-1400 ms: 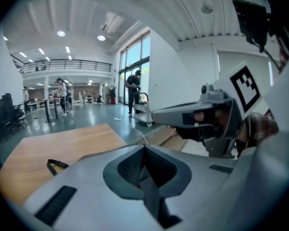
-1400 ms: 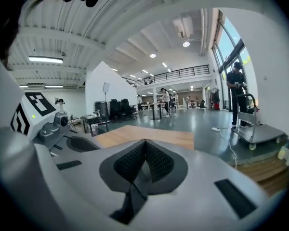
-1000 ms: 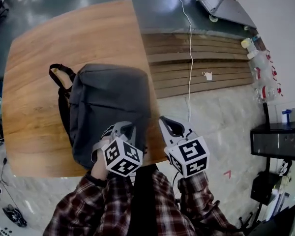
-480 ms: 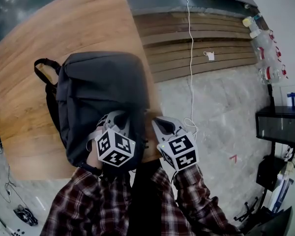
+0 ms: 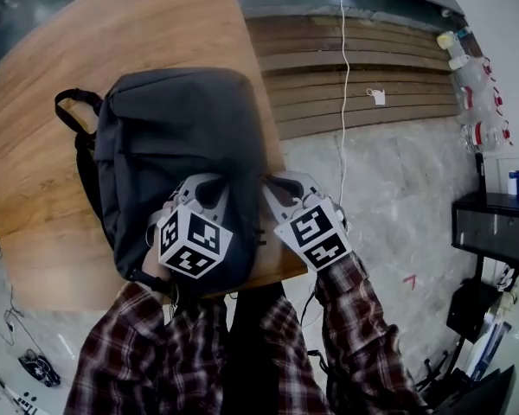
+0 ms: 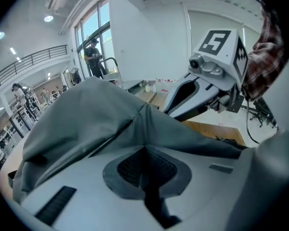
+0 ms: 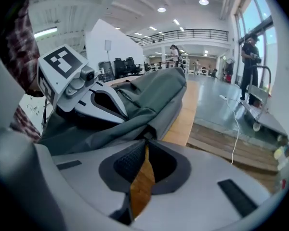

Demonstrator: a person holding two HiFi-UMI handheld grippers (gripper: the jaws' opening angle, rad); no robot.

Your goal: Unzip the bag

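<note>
Closest in, the person's red-and-black plaid sleeves [image 5: 156, 353] lead down to both tools, and they're right on the job at the near end of the dark grey fabric backpack [image 5: 173, 137]. The left gripper [image 5: 206, 187] sits on top of the bag's near end. In the left gripper view its jaws are pressed together, and the grey cloth rises in a ridge right at the tips, so I'd call that a pinch on the bag's fabric to hold it in place.

Just beside it, the right gripper [image 5: 281, 188] is at the bag's near right edge. Its jaws are drawn in to a thin slit with wood showing through behind the tips, which meet the folded edge of the cloth. I can't tell whether a zip pull is caught there.

As for progress, no opening shows anywhere on the bag. My read is that the zip is still closed and the whole run is left to do. This looks like the set-up grip only.

The bag lies flat on the light brown wooden table [image 5: 43, 206], close to its right edge. Its long axis runs from the person outward across the table. The far end, with the black loop handle [image 5: 69, 102] at its left corner, points away.
</note>
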